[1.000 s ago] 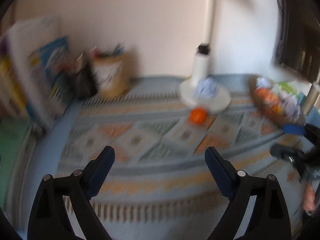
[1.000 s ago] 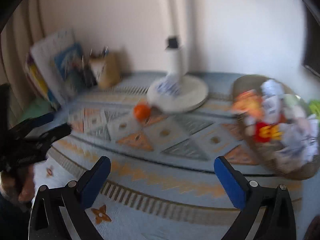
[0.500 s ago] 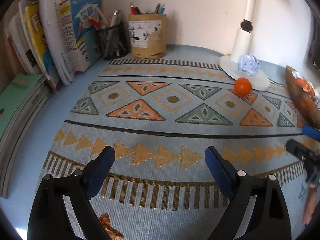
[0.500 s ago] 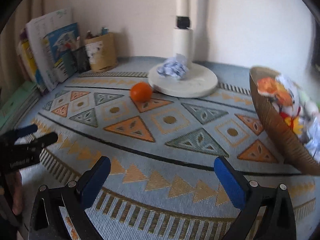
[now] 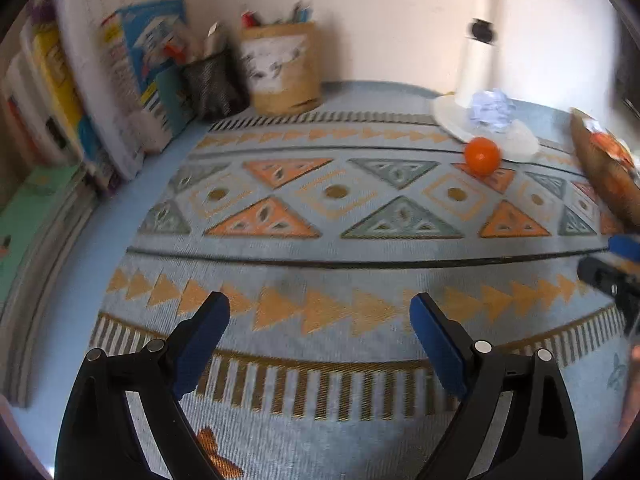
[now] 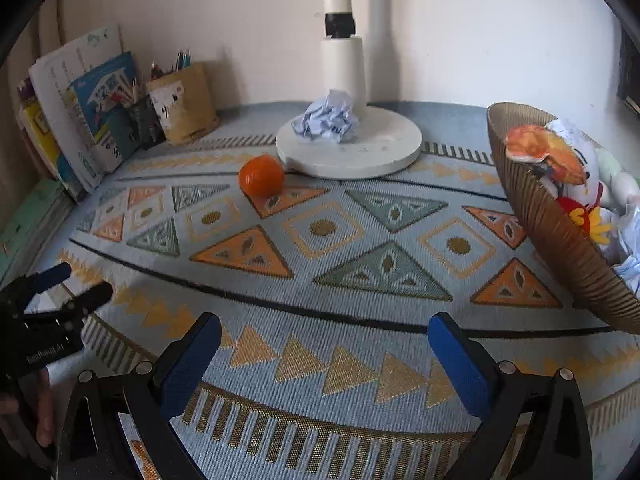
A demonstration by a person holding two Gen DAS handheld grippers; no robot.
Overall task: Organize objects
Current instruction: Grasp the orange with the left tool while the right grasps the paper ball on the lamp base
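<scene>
Two grippers: left gripper (image 5: 320, 320) and right gripper (image 6: 324, 344) both hover low over the patterned cloth (image 6: 320, 264) on the worktop, fingers spread wide, nothing between them.
Orange (image 6: 261, 175): sitting loose on the cloth, just beside the lamp base (image 6: 352, 148), well ahead of both grippers.
Paper ball (image 6: 326, 118): crumpled, resting on the lamp base against the post.
Basket (image 6: 556, 236): off to the right, already holding a soft toy (image 6: 576, 172) and more crumpled paper; likely the place where loose things are gathered.
Books and pen pots (image 6: 176, 100): lined up along the far left wall, looking tidy already.
Judgement: the right gripper looks better placed for orange and paper, being closer to the basket.
</scene>
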